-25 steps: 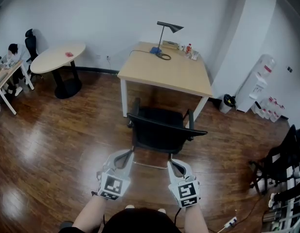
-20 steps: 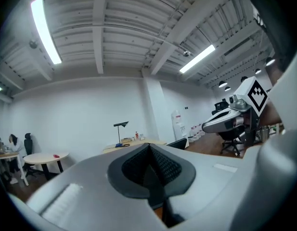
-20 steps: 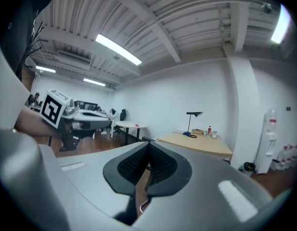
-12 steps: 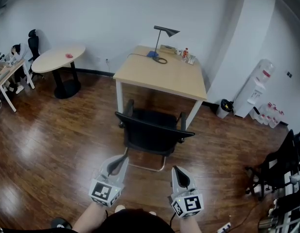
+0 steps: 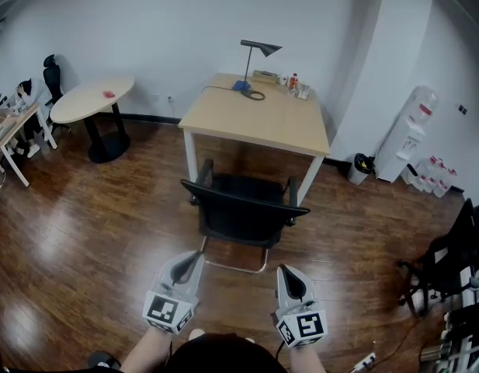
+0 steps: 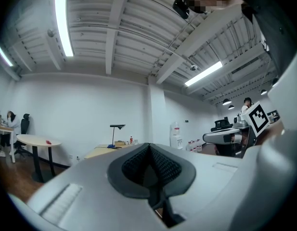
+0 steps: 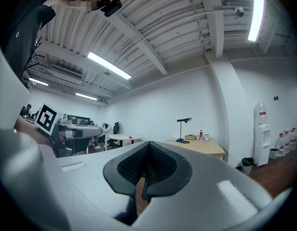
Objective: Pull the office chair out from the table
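The black office chair (image 5: 243, 208) stands on the wood floor just in front of the light wooden table (image 5: 255, 119), with its back towards me. My left gripper (image 5: 189, 261) and my right gripper (image 5: 289, 280) hang a little short of the chair back and touch nothing. Both point level at the chair. In the left gripper view, the left gripper (image 6: 149, 165) has its dark pads pressed together and empty. The right gripper (image 7: 147, 170) looks the same in the right gripper view.
A desk lamp (image 5: 258, 49) and small bottles (image 5: 295, 82) stand at the table's far edge. A round table (image 5: 91, 99) is at the left, a water dispenser (image 5: 414, 130) and a bin (image 5: 363, 164) at the right. Black chairs (image 5: 449, 263) crowd the right edge.
Both grippers have drawn back from the chair's back towards me, and the gap to the chair has widened. Both stay shut.
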Tool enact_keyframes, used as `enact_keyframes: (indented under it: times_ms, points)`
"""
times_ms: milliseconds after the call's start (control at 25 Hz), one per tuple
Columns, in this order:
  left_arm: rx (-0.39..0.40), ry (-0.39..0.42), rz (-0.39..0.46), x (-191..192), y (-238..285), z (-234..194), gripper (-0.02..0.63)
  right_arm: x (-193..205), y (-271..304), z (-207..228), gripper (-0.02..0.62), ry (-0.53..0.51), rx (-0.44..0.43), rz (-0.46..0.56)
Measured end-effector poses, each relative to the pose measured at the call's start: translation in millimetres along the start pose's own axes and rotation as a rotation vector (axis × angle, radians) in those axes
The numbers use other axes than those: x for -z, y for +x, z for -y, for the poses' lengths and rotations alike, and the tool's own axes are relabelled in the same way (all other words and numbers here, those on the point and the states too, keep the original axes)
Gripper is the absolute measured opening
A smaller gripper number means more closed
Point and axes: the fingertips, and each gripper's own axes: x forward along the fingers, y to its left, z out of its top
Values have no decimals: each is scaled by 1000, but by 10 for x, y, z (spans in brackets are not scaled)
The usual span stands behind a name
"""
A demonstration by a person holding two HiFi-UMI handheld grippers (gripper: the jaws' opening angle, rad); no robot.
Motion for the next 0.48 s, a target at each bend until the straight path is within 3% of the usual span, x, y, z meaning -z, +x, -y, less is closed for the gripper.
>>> enact_keyframes:
  times_ms: [480]
  points:
    - [5,-4,-15,45,7,-53,2,70,-40,89,11,-22,1,-34]
